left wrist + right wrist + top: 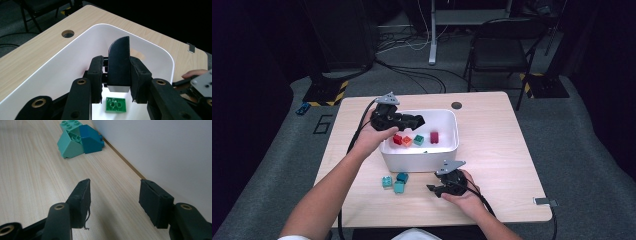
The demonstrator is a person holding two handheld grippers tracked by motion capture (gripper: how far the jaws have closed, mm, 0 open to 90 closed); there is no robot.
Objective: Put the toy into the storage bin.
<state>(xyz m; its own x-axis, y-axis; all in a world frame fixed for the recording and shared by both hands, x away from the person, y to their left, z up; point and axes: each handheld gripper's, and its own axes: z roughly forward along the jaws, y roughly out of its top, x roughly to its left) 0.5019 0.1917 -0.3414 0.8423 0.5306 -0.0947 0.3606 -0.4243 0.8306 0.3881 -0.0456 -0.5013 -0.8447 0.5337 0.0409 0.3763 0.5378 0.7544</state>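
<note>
3 teal blocks (394,182) on table, 4 in bin (419,159) (1 black, gripped).

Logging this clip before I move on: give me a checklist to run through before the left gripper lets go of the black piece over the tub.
1. Left gripper shut on the black piece: ok.
2. Piece over the white tub, inside its rim: ok.
3. Green brick lies below the piece, so it may land on it: not ok.
4. Right gripper open, outside the tub: ok.
5. Teal bricks on the table, apart from the right gripper: ok.
6. Drop height: cannot tell.
</note>
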